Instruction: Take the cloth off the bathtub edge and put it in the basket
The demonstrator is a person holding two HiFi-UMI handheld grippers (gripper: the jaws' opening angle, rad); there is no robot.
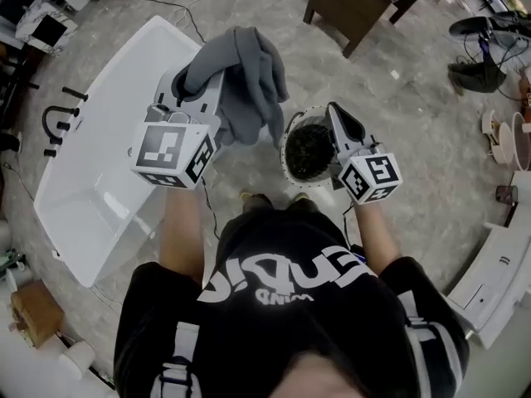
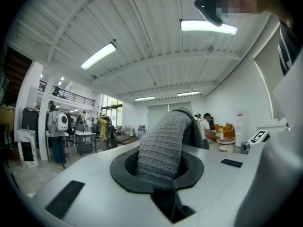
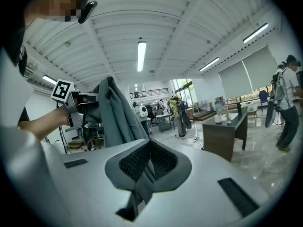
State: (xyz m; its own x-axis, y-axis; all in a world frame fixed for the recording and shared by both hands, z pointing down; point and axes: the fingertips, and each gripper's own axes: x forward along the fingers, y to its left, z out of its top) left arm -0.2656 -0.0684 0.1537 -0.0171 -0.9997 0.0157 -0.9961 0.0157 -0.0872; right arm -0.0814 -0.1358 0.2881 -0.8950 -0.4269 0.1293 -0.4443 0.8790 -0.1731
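My left gripper [image 1: 199, 77] is shut on a grey knitted cloth [image 1: 249, 77], which hangs in folds above the floor between the white bathtub [image 1: 99, 131] and the basket [image 1: 284, 149]. In the left gripper view the cloth [image 2: 165, 136] fills the gap of the left gripper [image 2: 162, 171], which points up at the ceiling. The basket has a white rim and a dark mesh inside and stands on the floor by the person's feet. My right gripper [image 1: 338, 113] hovers over the basket's right rim, shut with nothing in it. The right gripper view shows this gripper [image 3: 149, 162] and the hanging cloth [image 3: 113, 112].
A black faucet [image 1: 58, 123] stands at the tub's left side. A dark wooden desk [image 1: 353, 2] is at the back. White cabinets [image 1: 498, 272] line the right, a cardboard box [image 1: 33, 309] sits lower left. A cable runs across the floor.
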